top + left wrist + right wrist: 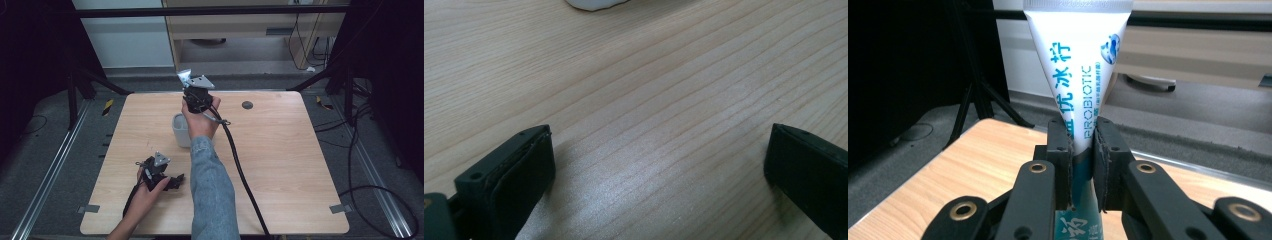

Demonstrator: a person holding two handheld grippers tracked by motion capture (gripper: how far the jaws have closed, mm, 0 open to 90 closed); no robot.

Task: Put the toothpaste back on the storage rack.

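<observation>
Nearest the camera in the high view: a denim-sleeved forearm [212,195], running up the middle of the table [280,165] to the right gripper [199,95], held above the table's far half.

Right gripper: fingers [1060,150] pinched tight on a white toothpaste tube [1078,65] with blue lettering, gripped low on its body; the flat crimped end stood uppermost, the tube upright between the pads. In the high view the tube's end [184,76] showed just above the gripper.

Left gripper [159,172]: rested low at the table's near left, in a bare hand. Fingers [519,170] spread wide, nothing between them but bare wood.

White cup [181,131]: on the table, just below and beside the right hand, partly hidden by it; its rim edge [596,4] appeared ahead of the left gripper, well apart from it.

Black cable [240,170]: trailed from the right gripper down across the table to the near edge.

Dark round disc [247,105]: far right of the right gripper, apart from it.

Surroundings: grey carpet, black frame legs, a pale wooden cabinet beyond.
</observation>
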